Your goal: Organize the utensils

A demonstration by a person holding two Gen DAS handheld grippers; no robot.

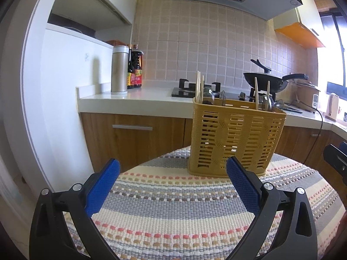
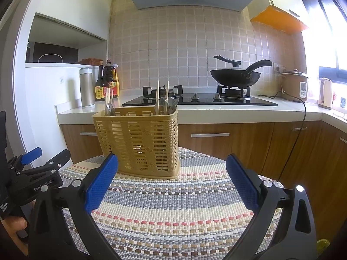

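Behind the yellow basket (image 1: 236, 138) a tiled kitchen wall, a white counter and a gas hob are seen, and the basket itself stands on a striped woven mat (image 1: 173, 205) covering a round table. To the left of the basket, the left gripper (image 1: 173, 186) is held low over the mat with its blue pads spread wide and nothing between them; its right pad lies just in front of the basket's lower corner. Inside the basket, chopsticks (image 1: 199, 86) and spoons (image 1: 209, 95) are stood upright at the left end, and a second cluster of chopsticks and spoons is stood at the right end, so the sorting is judged largely done. No loose utensil is seen on the mat, so the step in hand is judged to be a check or a retreat; if it is, both tools are best drawn back level and clear of the basket wall so that it is not tipped. To the right of the basket, the right gripper (image 2: 172, 184) is likewise held wide open and empty. Only the right wrist view shows the left tool from outside, beside the basket's left side, together with the whole hob and a rice cooker (image 2: 295, 84); only the left wrist view shows a black part at the far right edge, probably the other tool.
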